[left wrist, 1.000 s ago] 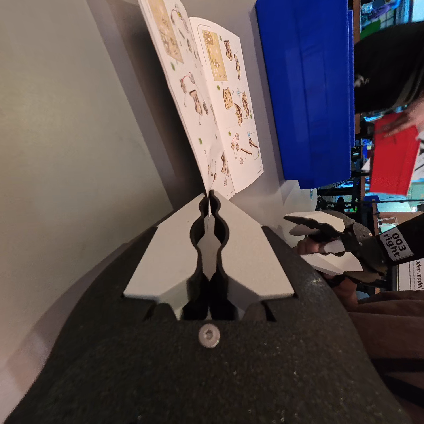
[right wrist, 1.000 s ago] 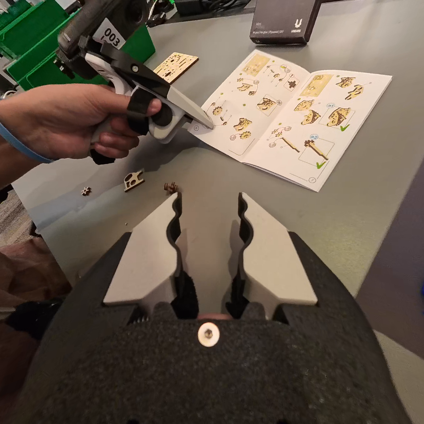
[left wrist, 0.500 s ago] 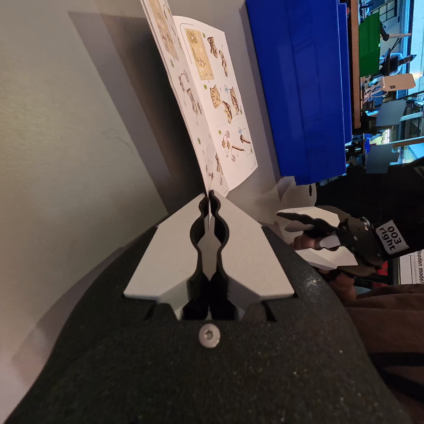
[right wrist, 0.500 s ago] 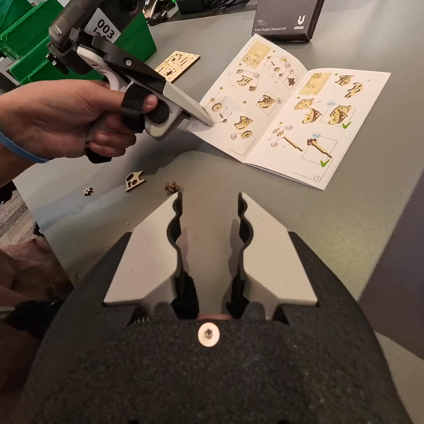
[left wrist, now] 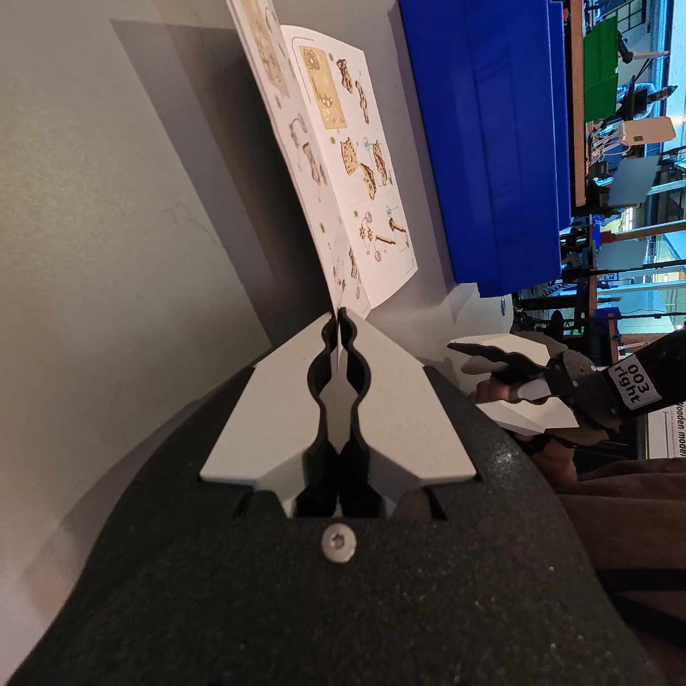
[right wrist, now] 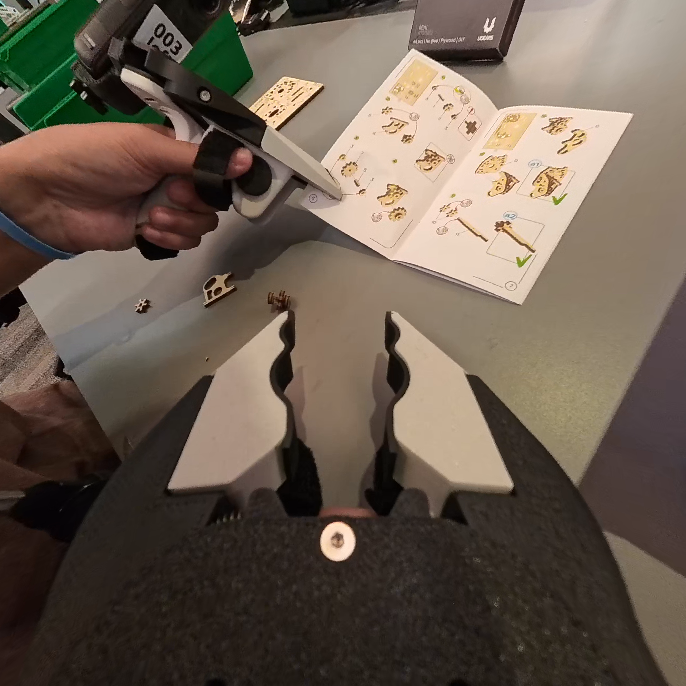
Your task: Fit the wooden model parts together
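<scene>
My left gripper (left wrist: 338, 315) is shut on the near left corner of the open instruction booklet (left wrist: 356, 178), holding that page edge raised off the grey table. The right wrist view shows this grip (right wrist: 334, 191) on the booklet (right wrist: 464, 178). My right gripper (right wrist: 337, 319) is open and empty above the table, and also shows in the left wrist view (left wrist: 467, 382). Just beyond its left fingertip lies a small assembled gear piece (right wrist: 279, 300). A flat wooden part with holes (right wrist: 218, 289) and a tiny star-shaped part (right wrist: 142, 305) lie further left.
A wooden cut-out sheet (right wrist: 286, 99) lies behind the left gripper. Green bins (right wrist: 219, 67) stand at the back left, and a black box (right wrist: 467, 29) is behind the booklet. A blue bin (left wrist: 482, 148) is beyond the booklet. The table edge (right wrist: 612, 427) runs along the right. Some 12 centimetres of space lies between my two pairs of fingers. Between my right fingertips and the small assembled gear piece (right wrist: 279, 300) there is roughly 6 centimetres.
The left gripper stays shut on the booklet corner and has shifted slightly with it. The right gripper stays open and has barely moved. The loose wooden parts have not moved.
</scene>
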The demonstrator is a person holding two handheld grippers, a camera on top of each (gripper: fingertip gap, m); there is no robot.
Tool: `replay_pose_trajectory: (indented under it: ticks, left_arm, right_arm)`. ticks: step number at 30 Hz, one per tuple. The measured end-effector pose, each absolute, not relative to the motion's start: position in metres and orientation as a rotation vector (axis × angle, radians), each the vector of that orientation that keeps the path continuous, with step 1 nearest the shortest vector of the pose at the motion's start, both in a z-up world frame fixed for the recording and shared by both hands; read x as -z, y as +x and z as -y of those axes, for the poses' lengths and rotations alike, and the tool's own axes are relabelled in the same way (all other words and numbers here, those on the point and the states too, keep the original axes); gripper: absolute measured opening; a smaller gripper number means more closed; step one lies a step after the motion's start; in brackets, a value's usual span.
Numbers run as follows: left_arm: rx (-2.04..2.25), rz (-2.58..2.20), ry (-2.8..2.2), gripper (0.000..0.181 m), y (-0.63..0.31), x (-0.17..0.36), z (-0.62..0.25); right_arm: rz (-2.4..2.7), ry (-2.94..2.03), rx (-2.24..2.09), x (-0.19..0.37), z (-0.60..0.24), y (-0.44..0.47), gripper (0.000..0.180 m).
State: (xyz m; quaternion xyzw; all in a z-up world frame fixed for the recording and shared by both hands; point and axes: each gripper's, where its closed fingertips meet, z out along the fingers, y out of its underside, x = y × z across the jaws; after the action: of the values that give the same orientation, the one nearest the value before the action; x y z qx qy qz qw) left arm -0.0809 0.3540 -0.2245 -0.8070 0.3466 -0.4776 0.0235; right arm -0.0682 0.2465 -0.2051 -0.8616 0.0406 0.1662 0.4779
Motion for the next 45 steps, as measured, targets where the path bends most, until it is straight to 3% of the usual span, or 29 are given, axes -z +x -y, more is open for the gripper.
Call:
replay_pose_trajectory:
  ticks: [6,14,45]
  left_arm:
    - [1.483,-1.071,-2.503,0.000,-0.081,0.225,-0.354]
    - [1.500,-1.080,-2.502,0.000,-0.085,0.224,-0.353]
    - [1.546,-1.014,-2.523,0.000,-0.105,0.228,-0.360]
  right_arm:
    - [-0.060,-2.095,-0.472,0.204,-0.247,-0.080,0.047]
    - [0.214,-2.177,-0.465,0.223,-0.265,-0.132,0.029]
    - [0.147,-2.227,-0.467,0.236,-0.280,-0.135,0.028]
